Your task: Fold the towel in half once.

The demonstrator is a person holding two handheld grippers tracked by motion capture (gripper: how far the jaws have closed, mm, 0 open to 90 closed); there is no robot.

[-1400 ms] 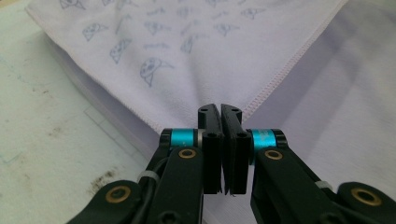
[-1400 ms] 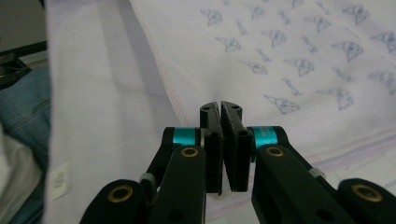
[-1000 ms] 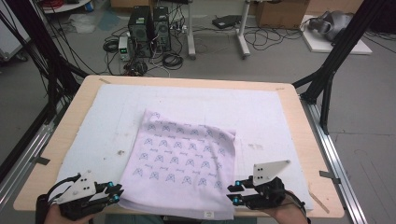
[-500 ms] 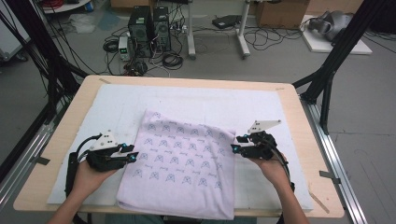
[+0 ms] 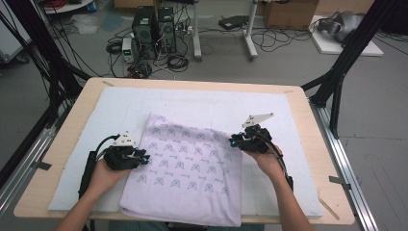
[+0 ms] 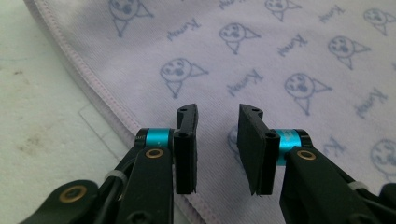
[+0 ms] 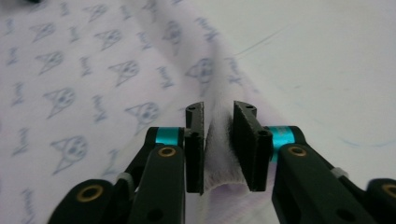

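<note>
My right gripper [image 5: 234,140] has just been closing and now pinches a raised fold at the edge of the pale lilac printed cotton cloth [image 5: 185,173], bunched between its jaws. My left gripper [image 5: 143,157] sits over the cloth's opposite hem, jaws narrowly apart after closing slightly, the fabric flat beneath them on the white padded mat [image 5: 202,103].

Both grippers, left gripper [image 5: 143,158] and right gripper [image 5: 232,141]: black bodies, black flat jaws, cyan collars, brass pivot screws, grey triangular top plates, black trailing cables.
</note>
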